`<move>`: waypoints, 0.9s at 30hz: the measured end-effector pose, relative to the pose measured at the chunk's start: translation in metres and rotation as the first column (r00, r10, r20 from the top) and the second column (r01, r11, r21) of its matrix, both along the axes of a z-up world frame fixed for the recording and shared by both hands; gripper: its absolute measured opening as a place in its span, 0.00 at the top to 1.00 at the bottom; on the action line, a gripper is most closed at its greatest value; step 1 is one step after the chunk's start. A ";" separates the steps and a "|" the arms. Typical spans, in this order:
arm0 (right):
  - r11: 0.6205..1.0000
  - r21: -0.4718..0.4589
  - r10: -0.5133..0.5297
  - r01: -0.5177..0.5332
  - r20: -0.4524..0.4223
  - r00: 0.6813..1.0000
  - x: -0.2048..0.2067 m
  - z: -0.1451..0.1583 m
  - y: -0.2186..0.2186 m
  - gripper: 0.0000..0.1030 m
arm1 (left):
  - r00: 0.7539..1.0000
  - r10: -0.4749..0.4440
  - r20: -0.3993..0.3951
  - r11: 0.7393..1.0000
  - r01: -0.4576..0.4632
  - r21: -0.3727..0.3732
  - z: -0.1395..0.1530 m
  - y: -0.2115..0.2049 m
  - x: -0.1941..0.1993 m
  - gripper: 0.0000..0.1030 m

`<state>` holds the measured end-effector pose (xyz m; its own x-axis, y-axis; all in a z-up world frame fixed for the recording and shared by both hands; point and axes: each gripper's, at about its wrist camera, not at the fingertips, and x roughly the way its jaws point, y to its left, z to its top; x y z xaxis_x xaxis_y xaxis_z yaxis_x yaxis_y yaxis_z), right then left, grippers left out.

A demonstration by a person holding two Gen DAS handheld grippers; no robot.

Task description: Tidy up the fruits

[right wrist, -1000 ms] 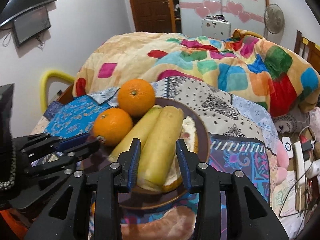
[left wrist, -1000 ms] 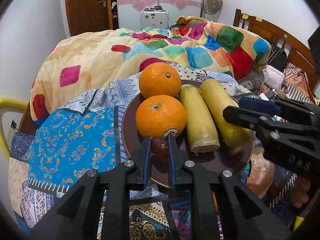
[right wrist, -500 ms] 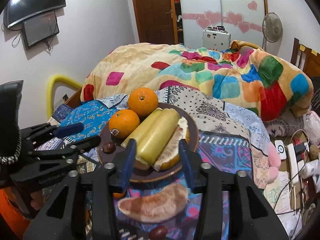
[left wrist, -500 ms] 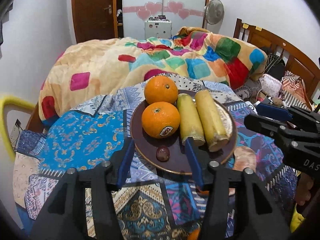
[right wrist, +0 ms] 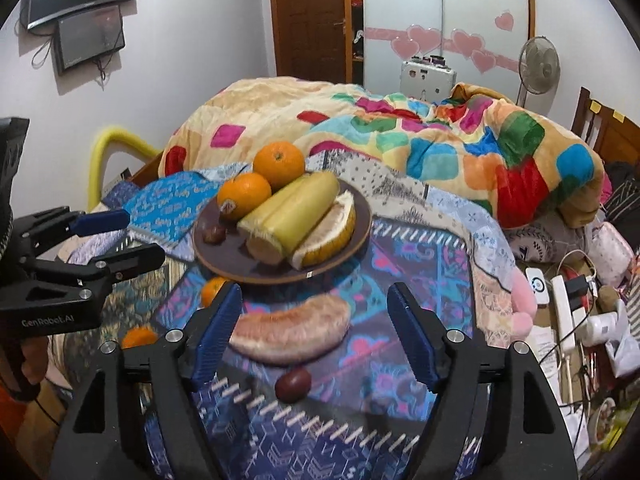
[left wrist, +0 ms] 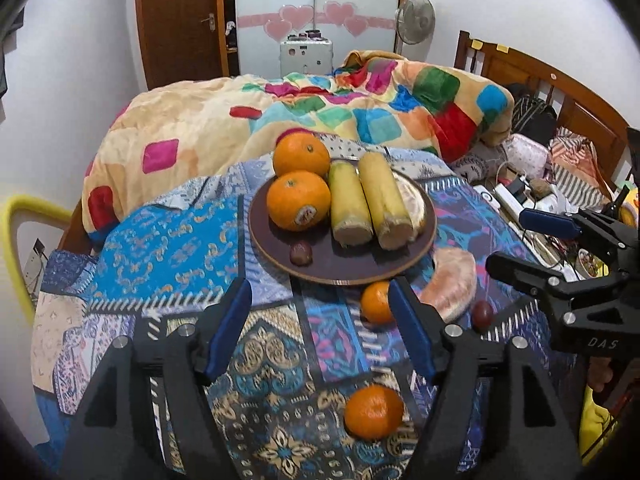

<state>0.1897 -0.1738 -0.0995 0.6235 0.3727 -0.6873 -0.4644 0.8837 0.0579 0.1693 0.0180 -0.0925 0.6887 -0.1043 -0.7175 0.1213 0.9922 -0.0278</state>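
Left wrist view: the left tool (left wrist: 320, 320) is spread and its jaws are opening, with nothing pinched between them.
Right wrist view: the right tool (right wrist: 314, 326) is also spread and its jaws are opening; the pads press on nothing.
Plate: the dark round plate (left wrist: 280, 256) sits on the patterned bed cover (left wrist: 168, 240), ahead of both tools.
On the plate: two oranges (left wrist: 299, 205) at the left, two peeled yellow pieces (left wrist: 382, 202) side by side in the middle, a pomelo slice (right wrist: 332, 232) at the right, and one small dark fruit (left wrist: 300, 252) near the front rim.
Loose pomelo segment: the pink segment (right wrist: 290, 334) lies on the cover just ahead of the right tool, between its fingers in that view, not touched.
Loose dark fruit: the small brown fruit (right wrist: 293, 385) lies nearer to the right tool than the segment.
Small oranges: two mandarins (left wrist: 374, 412) lie on the cover near the right finger of the left tool, off the plate.
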 end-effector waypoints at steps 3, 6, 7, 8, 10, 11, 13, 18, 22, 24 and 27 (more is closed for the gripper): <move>1.000 -0.012 0.012 -0.012 -0.028 1.000 -0.001 -0.012 0.002 0.28 | 1.000 -0.001 -0.015 1.000 0.001 0.001 -0.007 0.001 -0.003 0.31; 0.999 -0.026 0.021 -0.023 -0.067 0.998 0.002 -0.027 0.008 0.26 | 1.000 0.001 -0.027 1.000 -0.001 0.006 -0.014 0.003 -0.005 0.31; 0.999 -0.038 0.024 -0.027 -0.082 0.996 0.004 -0.032 0.011 0.26 | 0.999 0.002 -0.034 1.000 -0.002 0.005 -0.017 0.004 -0.005 0.31; 0.998 -0.044 0.033 -0.037 -0.097 0.995 0.006 -0.036 0.015 0.26 | 0.999 0.002 -0.040 1.000 -0.002 0.004 -0.019 0.005 -0.006 0.31; 0.997 -0.056 0.041 -0.048 -0.115 0.992 0.007 -0.042 0.021 0.26 | 0.999 0.005 -0.049 1.000 -0.005 0.004 -0.023 0.008 -0.006 0.31; 0.997 -0.060 0.045 -0.052 -0.119 0.992 0.007 -0.044 0.024 0.26 | 0.999 0.006 -0.052 1.000 -0.006 0.004 -0.025 0.009 -0.006 0.31; 0.996 -0.074 0.045 -0.054 -0.117 0.992 0.009 -0.047 0.029 0.19 | 0.998 0.006 -0.062 1.000 -0.006 -0.003 -0.029 0.012 -0.005 0.31; 0.992 -0.102 0.066 -0.077 -0.107 0.992 0.009 -0.049 0.036 0.14 | 0.998 -0.006 -0.070 1.000 0.005 -0.013 -0.032 0.011 -0.001 0.31; 0.991 -0.106 0.073 -0.085 -0.111 0.991 0.009 -0.045 0.026 0.18 | 0.997 -0.027 -0.077 0.999 0.025 -0.028 -0.033 0.005 0.003 0.31; 0.991 -0.114 0.062 -0.073 -0.094 0.994 0.008 -0.042 0.019 0.18 | 0.996 -0.039 -0.079 0.999 0.037 -0.027 -0.033 0.000 0.005 0.31; 0.991 -0.120 0.050 -0.061 -0.086 0.995 0.010 -0.040 0.006 0.22 | 0.995 -0.060 -0.083 0.998 0.058 -0.025 -0.035 -0.009 0.008 0.31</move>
